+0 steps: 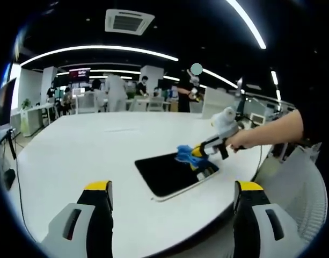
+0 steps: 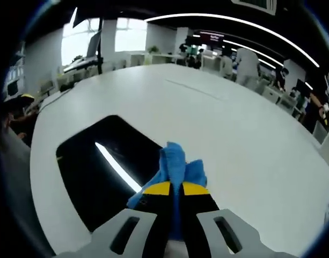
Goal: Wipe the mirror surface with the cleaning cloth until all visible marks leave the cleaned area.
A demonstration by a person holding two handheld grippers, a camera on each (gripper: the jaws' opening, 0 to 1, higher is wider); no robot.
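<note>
Yellow-tipped jaws of the right claw (image 2: 171, 189) stand pressed together on a bunched blue cleaning cloth (image 2: 175, 164), which sticks out ahead of the tips and rests on the near edge of the mirror (image 2: 102, 169). That mirror is a dark, rounded-corner rectangle lying flat on the white surface (image 2: 234, 129), with a ceiling light showing as a bright streak on its glass. In the left gripper view the same right claw (image 1: 200, 157) comes in from the right, held by a person's hand (image 1: 240, 141), with the cloth (image 1: 184, 154) sitting on the far right corner of the mirror (image 1: 167, 174). The left claw (image 1: 174, 188) hangs spread wide and holds nothing, back from the mirror near the edge of the surface (image 1: 89, 150).

Soft and light, the cloth will crumple and fold under pressure, so a pinch deep in its bunched middle should keep it from slipping out during strokes. By contrast the mirror looks thin, stiff and breakable, with a slick face, and it may slide on the smooth surface if pushed sideways. Steadying it by its pale rim, not the glass, seems wise. No marks can be made out on the glass from these views.
</note>
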